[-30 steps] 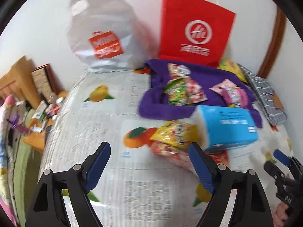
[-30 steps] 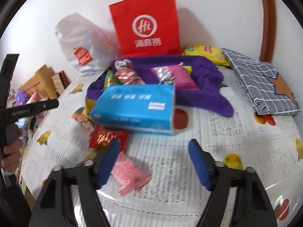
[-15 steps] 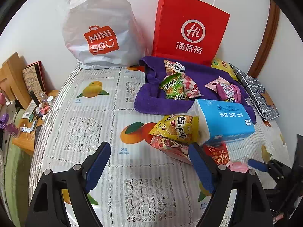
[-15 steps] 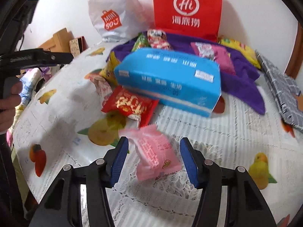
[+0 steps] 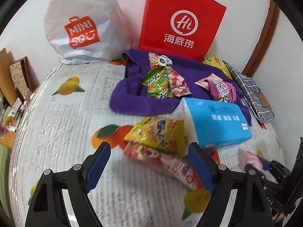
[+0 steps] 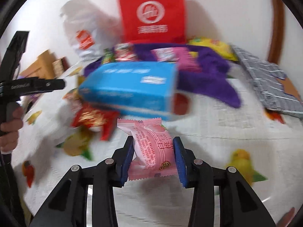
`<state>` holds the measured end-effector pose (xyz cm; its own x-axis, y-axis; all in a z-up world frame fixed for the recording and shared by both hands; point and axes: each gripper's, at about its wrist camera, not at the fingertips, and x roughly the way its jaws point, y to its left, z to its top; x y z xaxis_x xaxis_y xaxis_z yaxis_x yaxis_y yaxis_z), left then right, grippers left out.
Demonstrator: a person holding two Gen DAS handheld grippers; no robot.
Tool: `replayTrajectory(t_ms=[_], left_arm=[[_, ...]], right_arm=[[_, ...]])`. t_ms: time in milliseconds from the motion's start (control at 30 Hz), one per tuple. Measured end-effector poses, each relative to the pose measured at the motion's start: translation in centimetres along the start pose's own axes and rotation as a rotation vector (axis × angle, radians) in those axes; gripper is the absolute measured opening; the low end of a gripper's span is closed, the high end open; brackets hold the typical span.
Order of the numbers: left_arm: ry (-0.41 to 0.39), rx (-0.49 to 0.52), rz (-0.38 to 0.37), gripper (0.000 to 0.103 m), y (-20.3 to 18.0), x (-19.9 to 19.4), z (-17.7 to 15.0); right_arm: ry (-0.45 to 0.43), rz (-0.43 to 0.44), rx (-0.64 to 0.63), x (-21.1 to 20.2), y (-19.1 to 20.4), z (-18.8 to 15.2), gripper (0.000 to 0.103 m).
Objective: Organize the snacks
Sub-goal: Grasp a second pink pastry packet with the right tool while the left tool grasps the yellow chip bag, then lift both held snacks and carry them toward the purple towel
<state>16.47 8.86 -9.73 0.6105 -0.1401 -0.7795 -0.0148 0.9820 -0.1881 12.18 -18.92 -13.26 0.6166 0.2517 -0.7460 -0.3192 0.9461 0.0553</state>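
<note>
The pink snack packet sits between the blue pads of the right tongs, just above the fruit-print worktop, in front of the blue tissue box. The jaws are closing and both pads press the wrapper. A soft pouch likely wants a gentle squeeze across its middle before lifting toward the purple cloth. The left tongs hang open over the yellow packet, gripping nothing.

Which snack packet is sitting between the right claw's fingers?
The pale pink packet with red printing. The right claw is closing around it, while the red, yellow and green packets lie farther back on the table.
</note>
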Motion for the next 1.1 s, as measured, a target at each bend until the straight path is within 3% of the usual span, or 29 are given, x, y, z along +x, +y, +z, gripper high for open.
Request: replayTrajectory(t_ms=[167, 333, 533, 667, 800, 1100], left_arm=[[0.000, -0.005, 0.018, 0.083, -0.8, 1.8, 1.9], [0.029, -0.001, 0.088, 0.083, -0.3, 4.4, 2.5], [0.087, -0.015, 0.078, 0.084, 0.5, 7.1, 2.1], [0.067, -0.045, 0.051, 0.084, 1.1, 7.2, 1.8], [0.046, -0.031, 0.027, 0.069, 0.9, 7.0, 1.3], [-0.006, -0.035, 0.039, 0.065, 0.9, 5.8, 0.7]], right_arm=[[-0.009, -0.017, 0.075, 0.1, -2.9, -0.1, 0.041], [-0.005, -0.015, 0.106, 0.8, -3.8, -0.2, 0.041], [-0.011, 0.004, 0.126, 1.1, -4.3, 0.1, 0.041], [-0.009, 0.012, 0.125, 1.5, -4.4, 0.4, 0.041], [0.010, 0.005, 0.138, 2.0, -4.5, 0.6, 0.041], [0.024, -0.017, 0.169, 2.2, -5.0, 0.4, 0.042]])
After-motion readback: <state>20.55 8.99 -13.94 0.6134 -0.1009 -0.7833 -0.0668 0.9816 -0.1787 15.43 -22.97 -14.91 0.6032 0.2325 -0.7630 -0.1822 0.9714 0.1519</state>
